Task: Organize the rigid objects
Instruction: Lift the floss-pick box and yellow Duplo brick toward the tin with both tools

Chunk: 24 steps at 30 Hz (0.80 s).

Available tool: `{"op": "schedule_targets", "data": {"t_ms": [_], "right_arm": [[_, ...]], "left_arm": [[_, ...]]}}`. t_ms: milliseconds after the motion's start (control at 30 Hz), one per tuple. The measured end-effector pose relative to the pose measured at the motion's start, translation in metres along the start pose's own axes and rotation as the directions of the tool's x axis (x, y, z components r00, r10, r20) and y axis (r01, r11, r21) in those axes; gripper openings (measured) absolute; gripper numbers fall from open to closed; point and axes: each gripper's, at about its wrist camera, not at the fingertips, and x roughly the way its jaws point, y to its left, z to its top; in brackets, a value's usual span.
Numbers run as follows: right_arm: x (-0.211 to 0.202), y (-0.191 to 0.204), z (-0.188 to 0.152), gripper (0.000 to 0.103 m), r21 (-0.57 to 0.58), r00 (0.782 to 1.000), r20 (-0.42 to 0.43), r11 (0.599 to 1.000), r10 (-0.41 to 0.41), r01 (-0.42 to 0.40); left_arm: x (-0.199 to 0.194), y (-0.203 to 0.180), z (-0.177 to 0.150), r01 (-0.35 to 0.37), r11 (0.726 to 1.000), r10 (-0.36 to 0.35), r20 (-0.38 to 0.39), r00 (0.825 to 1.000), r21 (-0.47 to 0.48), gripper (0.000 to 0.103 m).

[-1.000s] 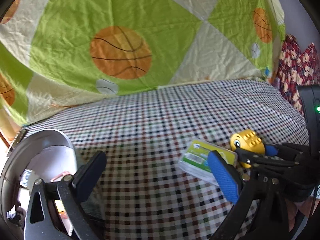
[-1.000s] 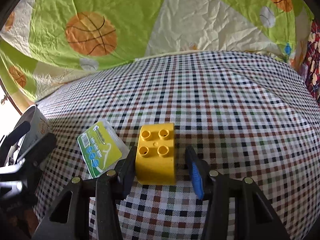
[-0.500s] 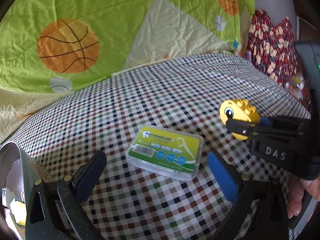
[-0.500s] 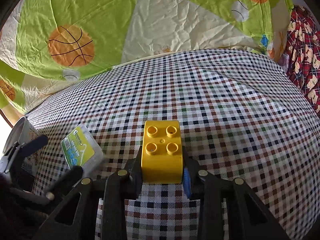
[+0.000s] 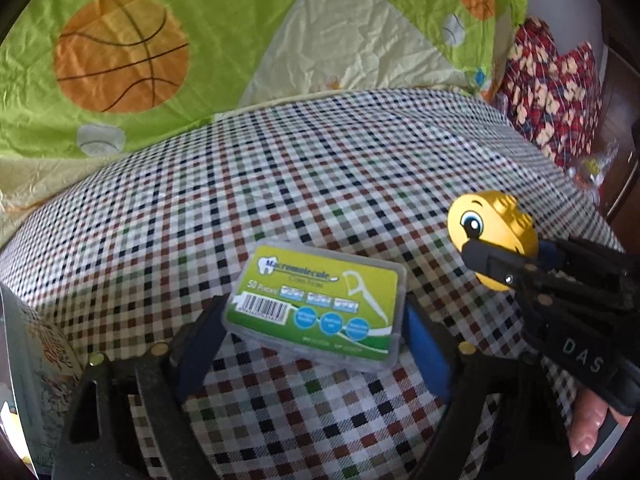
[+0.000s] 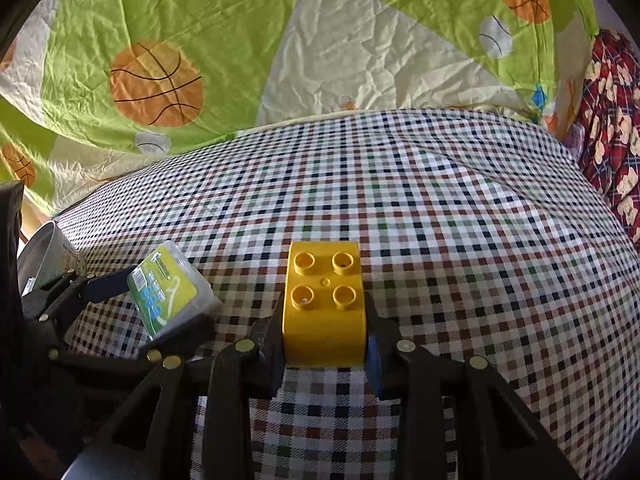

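A clear floss pick box point(image 5: 316, 308) with a green label lies on the checked cloth point(image 5: 280, 184). My left gripper point(image 5: 312, 336) straddles the box with its jaws closing, and both pads touch its short ends. In the right wrist view the box point(image 6: 168, 296) sits tilted between those fingers point(image 6: 104, 284). My right gripper point(image 6: 324, 320) is shut on a yellow toy brick point(image 6: 324, 312), studs up, held just above the cloth. From the left wrist view the brick point(image 5: 488, 236) shows a printed eye, and the right gripper point(image 5: 520, 268) holding it is at the right.
A grey round container point(image 6: 44, 248) stands at the cloth's left edge, seen close by in the left wrist view point(image 5: 24, 360). A green quilt with basketballs point(image 6: 160, 84) rises behind. Red patterned fabric point(image 6: 612, 128) lies at the right. A person's fingers point(image 5: 592, 428) grip the right handle.
The left gripper swung right and down from the container to the floss box and narrowed onto it. The right gripper's fingers closed on the yellow brick, which now sits slightly higher.
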Motion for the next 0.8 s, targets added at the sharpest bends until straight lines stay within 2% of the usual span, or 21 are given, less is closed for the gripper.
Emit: {"op": "schedule_targets", "data": {"t_ms": [200, 400, 667, 800], "right_arm": [[-0.009, 0.01, 0.0, 0.034, -0.035, 0.999, 0.042, 0.999, 0.02, -0.019], [-0.013, 0.013, 0.002, 0.034, -0.053, 0.998, 0.053, 0.998, 0.027, -0.024], [-0.023, 0.019, 0.001, 0.034, -0.079, 0.994, 0.108, 0.997, 0.028, -0.019], [-0.024, 0.025, 0.0, 0.034, -0.099, 0.992, 0.119, 0.995, 0.035, -0.024]], "left_arm": [[-0.01, 0.01, -0.004, -0.024, 0.998, 0.027, 0.051, 0.998, -0.054, 0.086], [-0.02, 0.011, -0.006, -0.066, 0.996, 0.071, 0.108, 0.992, -0.056, 0.086], [-0.044, 0.006, -0.013, -0.151, 0.987, 0.161, 0.228, 0.96, -0.06, 0.086], [-0.05, 0.008, -0.015, -0.159, 0.985, 0.172, 0.252, 0.952, -0.074, 0.086]]}}
